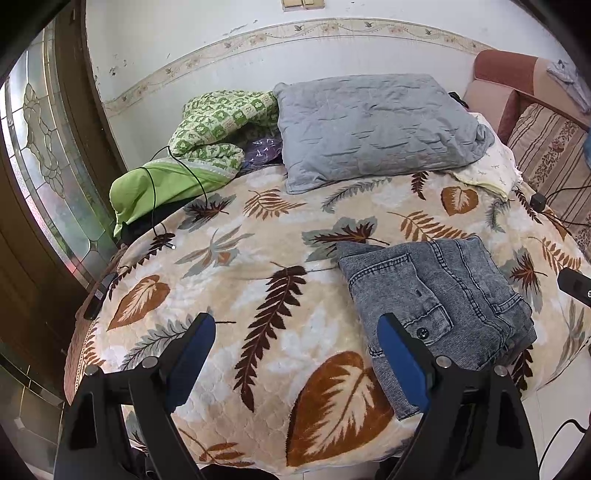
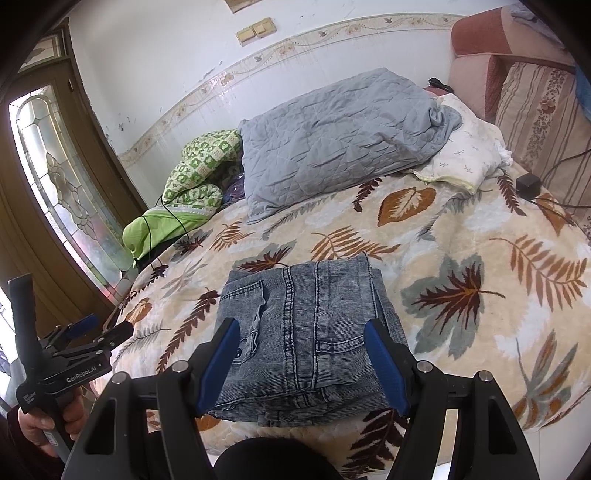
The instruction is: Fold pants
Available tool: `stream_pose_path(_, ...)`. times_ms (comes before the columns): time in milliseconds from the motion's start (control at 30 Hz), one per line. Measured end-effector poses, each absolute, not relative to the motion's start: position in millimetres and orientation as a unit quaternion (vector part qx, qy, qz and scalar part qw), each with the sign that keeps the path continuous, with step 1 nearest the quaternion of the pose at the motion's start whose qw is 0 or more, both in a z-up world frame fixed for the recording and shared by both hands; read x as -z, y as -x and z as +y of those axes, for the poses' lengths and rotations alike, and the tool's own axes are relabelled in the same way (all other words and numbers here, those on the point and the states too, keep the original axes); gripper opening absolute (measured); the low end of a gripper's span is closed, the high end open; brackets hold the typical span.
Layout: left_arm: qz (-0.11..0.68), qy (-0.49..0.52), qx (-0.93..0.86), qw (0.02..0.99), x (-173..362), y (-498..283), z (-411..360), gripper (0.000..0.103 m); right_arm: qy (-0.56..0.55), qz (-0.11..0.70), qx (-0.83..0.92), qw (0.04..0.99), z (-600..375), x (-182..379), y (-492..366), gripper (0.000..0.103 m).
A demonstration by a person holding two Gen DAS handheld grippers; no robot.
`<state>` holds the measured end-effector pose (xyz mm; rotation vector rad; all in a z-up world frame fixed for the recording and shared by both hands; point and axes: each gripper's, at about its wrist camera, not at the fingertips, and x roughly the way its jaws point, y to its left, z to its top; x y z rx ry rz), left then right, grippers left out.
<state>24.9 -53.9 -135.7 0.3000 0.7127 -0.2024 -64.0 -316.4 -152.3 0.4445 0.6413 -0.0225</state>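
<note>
Folded pants (image 2: 306, 343) lie on the bed (image 2: 461, 266). The left hand-held gripper (image 1: 295, 332) gapes empty beside them. The right hand-held gripper (image 2: 303, 339) hovers over them, jaws apart, gripping nothing.

Home bedroom, bed (image 1: 258, 280) with leaf-print blanket, grey pillow (image 1: 373, 125), glazed door (image 1: 48, 147)

A: What's the room like?
B: White wall (image 1: 177, 48) with a floral border strip (image 1: 258, 37), scuffed in places, 2 beige switches (image 2: 256, 31) high up.
A: And the left side?
B: A brown wooden door (image 2: 48, 206) with leaded glass letting daylight in. A pink sofa (image 2: 480, 55) stands right.
</note>
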Motion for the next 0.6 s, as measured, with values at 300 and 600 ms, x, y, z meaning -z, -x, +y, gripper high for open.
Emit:
stream_pose_path(300, 0.353, -0.144, 0.098, 0.920, 139.8, -27.8, -52.0, 0.090, -0.212, 0.317, 0.006, 0.924, -311.4, 153.9, 59.8, 0.073)
stream_pose_path(600, 0.357, -0.140, 0.097, 0.918, 141.7, -29.0, -49.1, 0.090, -0.210, 0.325, 0.000, 0.922, -307.2, 157.4, 57.1, 0.073)
